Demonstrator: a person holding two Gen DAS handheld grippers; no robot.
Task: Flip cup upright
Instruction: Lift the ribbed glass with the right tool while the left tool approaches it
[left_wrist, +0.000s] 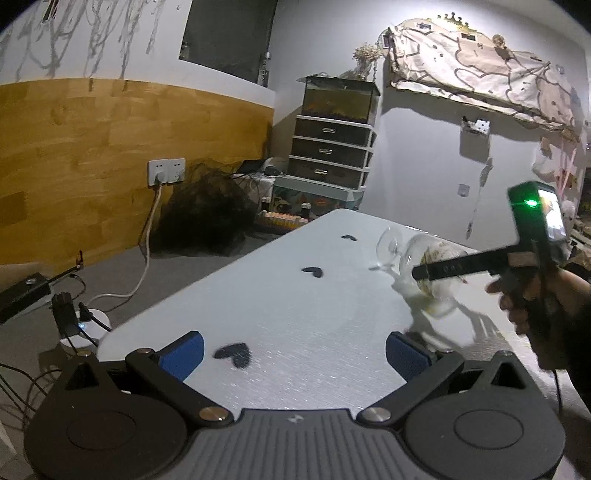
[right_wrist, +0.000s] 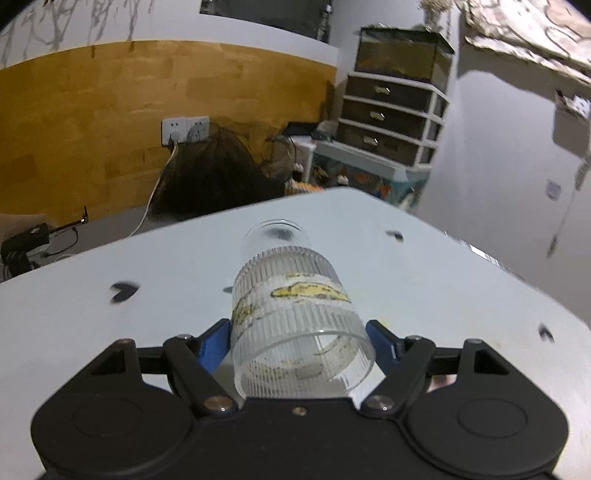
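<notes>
The right claw (right_wrist: 298, 345) is clamped on the cup (right_wrist: 295, 317) lying on its side on the counter (right_wrist: 443, 295), the left claw (left_wrist: 294, 355) apart and idle; next, rotate it upright.

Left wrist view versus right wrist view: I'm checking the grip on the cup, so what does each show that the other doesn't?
Only the left wrist view shows the right tool from the side with the person's hand, the cup tilted, and the open left tool holding nothing. Only the right wrist view shows the blue pads flanking the ribbed cup, its open mouth facing the camera. Both show the white table, black heart marks and the drawer unit.
</notes>
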